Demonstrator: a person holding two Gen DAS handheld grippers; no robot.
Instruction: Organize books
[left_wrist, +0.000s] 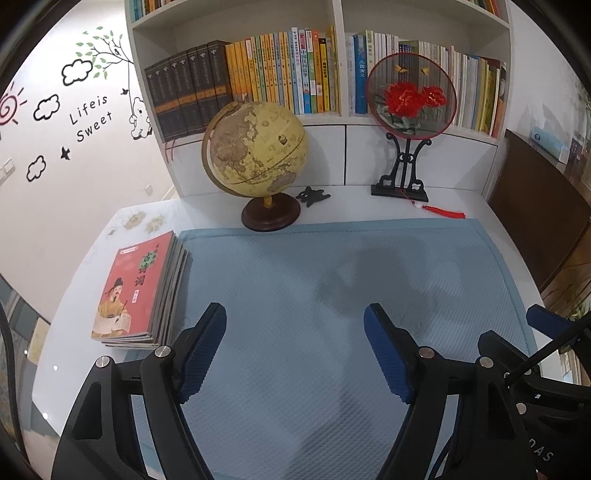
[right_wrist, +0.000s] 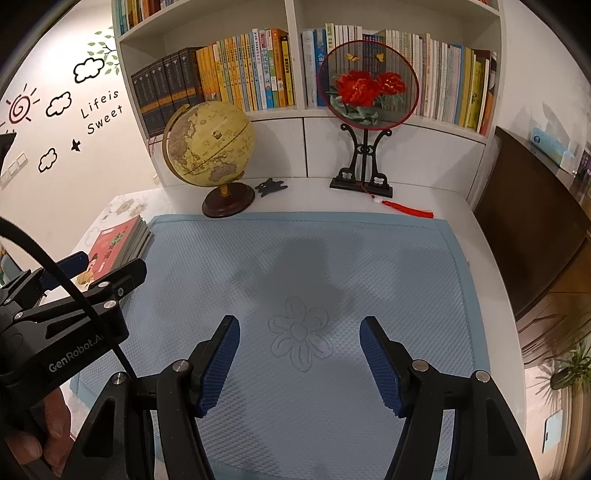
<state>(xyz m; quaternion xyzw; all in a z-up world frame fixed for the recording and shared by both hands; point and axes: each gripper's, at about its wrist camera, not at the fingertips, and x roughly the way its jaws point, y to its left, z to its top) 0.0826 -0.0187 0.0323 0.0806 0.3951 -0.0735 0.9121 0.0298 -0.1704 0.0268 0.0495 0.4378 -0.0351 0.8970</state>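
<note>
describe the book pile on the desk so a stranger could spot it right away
Start at the blue mat covering the desk, then go to its left edge, in front of the globe. The stack of thin books lies flat there, unlike the upright shelf books, its red top cover showing a robed figure.

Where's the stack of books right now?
The stack of books lies flat on the desk's left side, against the left edge of the blue mat, in front and left of the globe, just beyond the open left gripper.
</note>
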